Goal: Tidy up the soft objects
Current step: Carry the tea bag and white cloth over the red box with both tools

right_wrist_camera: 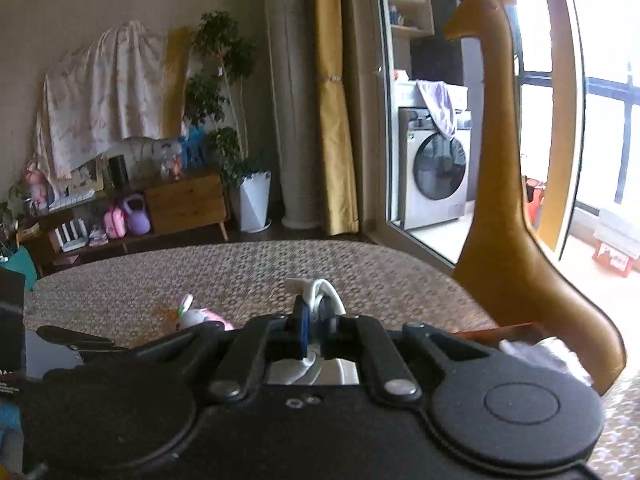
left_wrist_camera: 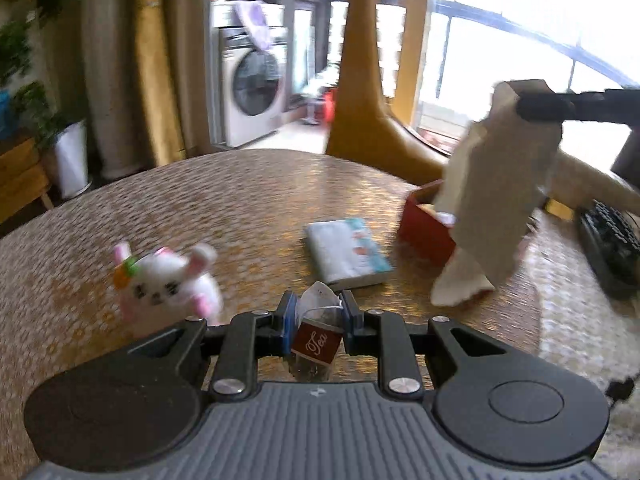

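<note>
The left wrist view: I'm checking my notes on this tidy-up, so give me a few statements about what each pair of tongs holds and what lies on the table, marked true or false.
1. The left tongs are closed on a tea bag. True.
2. The right tongs are empty. False: they pinch a pale cloth that hangs down in the air.
3. The plush bunny sits inside the red box. False: it lies on the table, left of the left tongs, well apart from the box.
4. A small book lies flat on the table between the bunny and the red box. True.
5. The red box is closed with a lid. False: its top is open, with something pale inside.
</note>
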Demonstrator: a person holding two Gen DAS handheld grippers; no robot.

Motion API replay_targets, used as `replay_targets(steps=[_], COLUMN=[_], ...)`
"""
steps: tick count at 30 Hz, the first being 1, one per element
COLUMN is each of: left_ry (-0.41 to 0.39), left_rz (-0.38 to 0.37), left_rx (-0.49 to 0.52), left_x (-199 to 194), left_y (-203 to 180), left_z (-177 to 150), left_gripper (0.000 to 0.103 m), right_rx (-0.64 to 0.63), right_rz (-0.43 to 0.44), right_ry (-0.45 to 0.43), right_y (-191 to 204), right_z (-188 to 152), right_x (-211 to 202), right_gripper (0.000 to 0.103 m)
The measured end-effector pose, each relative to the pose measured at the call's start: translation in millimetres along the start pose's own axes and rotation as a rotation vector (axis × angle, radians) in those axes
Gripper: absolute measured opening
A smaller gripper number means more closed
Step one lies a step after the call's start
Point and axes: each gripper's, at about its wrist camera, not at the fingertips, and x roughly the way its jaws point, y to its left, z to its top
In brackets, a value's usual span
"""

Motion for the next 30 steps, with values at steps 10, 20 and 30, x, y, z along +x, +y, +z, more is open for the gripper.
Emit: replay_targets(steps=[10, 20, 30], left_ry=[0.01, 0.02, 0.069], left_rz=[-0.104, -0.159, -0.178], left_rx=[0.106, 0.173, 0.182], left_x=[12.2, 47.4, 108.9], left_y=[-62.5, -117.7, -154.6], left_z=[28.5, 66.9, 100.9], left_gripper=[0.022, 0.022, 0.022], right_rx=[0.005, 0.039, 0.103], right_rz=[-0.07, -0.17, -0.218], right_ry=[-0.033, -0.073, -0.026], right_y=[-34.1, -87.0, -141.2], right_z=[12.3, 17.4, -10.4], right_x=[-26.9, -33.0, -5.6], right_gripper=[0.004, 0.004, 0.004])
